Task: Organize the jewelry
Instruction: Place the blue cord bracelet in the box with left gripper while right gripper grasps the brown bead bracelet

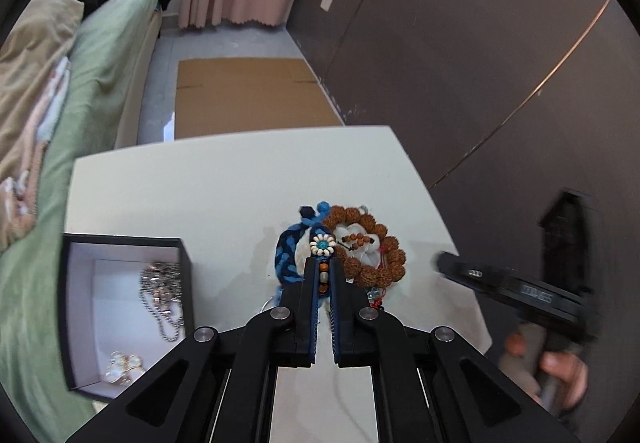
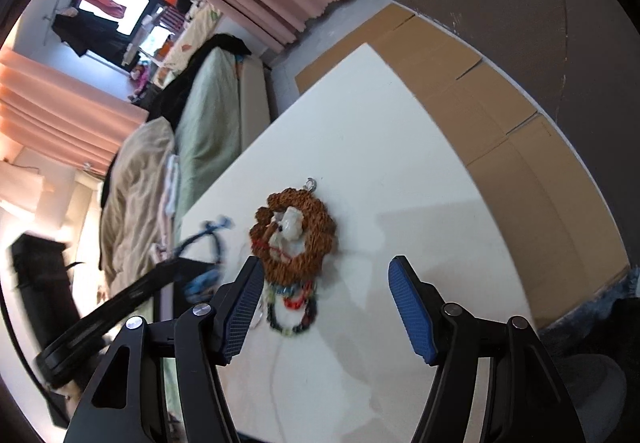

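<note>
Closest to the lens, item one: my left gripper (image 1: 323,267), jaws pinched nearly together on a beaded strand with a white flower charm (image 1: 322,244) standing just past the tips; judged the biggest risk, since the hold is on a thin run of beads that could slip or snag the blue braided cord (image 1: 289,251) lying against it and drag that along. Item two: white table (image 1: 200,187), carrying the heap; a tug could sweep loose pieces toward its edge. Item three: black box (image 1: 124,243) at the left, lined white, silver chain (image 1: 160,295) and a pale gold piece (image 1: 120,367) already inside; a swinging strand could miss its wall. Item four: my right gripper (image 2: 324,307), jaws wide and empty, above the brown bead ring (image 2: 296,235) and a small multicoloured bracelet (image 2: 294,311); closing blind could catch both.
</note>
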`<control>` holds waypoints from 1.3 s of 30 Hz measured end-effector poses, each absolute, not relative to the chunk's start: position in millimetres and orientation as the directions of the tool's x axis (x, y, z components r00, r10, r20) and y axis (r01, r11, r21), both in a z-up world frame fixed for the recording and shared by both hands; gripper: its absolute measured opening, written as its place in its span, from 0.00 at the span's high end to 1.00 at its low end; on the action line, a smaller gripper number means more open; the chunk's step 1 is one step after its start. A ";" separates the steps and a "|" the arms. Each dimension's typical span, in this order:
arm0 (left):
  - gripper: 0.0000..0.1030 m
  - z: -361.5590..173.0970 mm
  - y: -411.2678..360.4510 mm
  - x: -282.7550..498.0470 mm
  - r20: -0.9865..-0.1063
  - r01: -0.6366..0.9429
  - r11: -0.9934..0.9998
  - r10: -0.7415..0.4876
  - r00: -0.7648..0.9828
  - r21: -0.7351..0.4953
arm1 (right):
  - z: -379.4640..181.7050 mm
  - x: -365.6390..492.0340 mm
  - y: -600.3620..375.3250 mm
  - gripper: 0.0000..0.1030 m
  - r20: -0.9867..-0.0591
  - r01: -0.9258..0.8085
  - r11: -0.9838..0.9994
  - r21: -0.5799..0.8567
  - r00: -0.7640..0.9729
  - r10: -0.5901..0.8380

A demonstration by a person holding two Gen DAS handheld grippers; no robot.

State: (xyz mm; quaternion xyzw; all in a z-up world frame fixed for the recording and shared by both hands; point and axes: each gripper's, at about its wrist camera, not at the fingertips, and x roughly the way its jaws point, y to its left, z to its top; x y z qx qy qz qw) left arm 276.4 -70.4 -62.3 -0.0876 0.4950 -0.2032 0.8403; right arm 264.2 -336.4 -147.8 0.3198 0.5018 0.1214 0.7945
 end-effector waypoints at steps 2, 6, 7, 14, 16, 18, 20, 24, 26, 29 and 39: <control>0.96 -54.1 -65.0 272.4 -0.791 0.257 0.903 -0.426 0.439 -0.343 | -153.4 274.4 -327.3 0.46 -0.727 0.124 0.767 0.629 0.444 0.524; 0.96 -37.0 -49.9 262.1 -0.775 0.252 0.905 -0.424 0.469 -0.342 | -166.2 290.9 -310.1 0.50 -0.756 0.142 0.778 0.611 0.397 0.521; 0.96 -33.2 -46.3 260.1 -0.772 0.250 0.906 -0.421 0.476 -0.340 | -168.4 293.2 -306.5 0.54 -0.759 0.143 0.779 0.610 0.388 0.523; 0.96 -20.3 -17.7 248.8 -0.759 0.221 0.919 -0.393 0.519 -0.325 | -162.2 294.0 -303.2 0.81 -0.738 0.140 0.765 0.629 0.416 0.531; 0.96 -22.4 -5.8 245.9 -0.761 0.195 0.921 -0.388 0.520 -0.336 | -148.2 290.8 -303.6 0.81 -0.709 0.105 0.755 0.647 0.445 0.547; 0.96 -24.0 2.0 246.3 -0.762 0.183 0.925 -0.377 0.526 -0.332 | -133.6 289.3 -302.4 0.81 -0.689 0.069 0.756 0.651 0.470 0.552; 0.96 -27.3 10.1 243.7 -0.766 0.166 0.929 -0.368 0.527 -0.332 | -116.8 287.3 -300.3 0.81 -0.659 0.031 0.745 0.666 0.493 0.568; 0.96 -35.1 22.3 240.4 -0.780 0.131 0.941 -0.333 0.530 -0.313 | -84.2 284.2 -293.7 0.81 -0.621 -0.032 0.746 0.665 0.532 0.576; 0.95 -41.3 27.7 239.9 -0.788 0.117 0.944 -0.321 0.525 -0.307 | -70.7 281.0 -288.8 0.81 -0.605 -0.057 0.748 0.662 0.548 0.578; 0.95 -51.2 32.9 241.3 -0.806 0.085 0.955 -0.285 0.518 -0.283 | -54.4 276.4 -284.5 0.81 -0.584 -0.084 0.742 0.665 0.561 0.587; 0.94 -76.5 42.9 251.3 -0.837 0.034 0.961 -0.257 0.483 -0.276 | -26.6 262.0 -249.6 0.81 -0.559 -0.180 0.734 0.655 0.539 0.631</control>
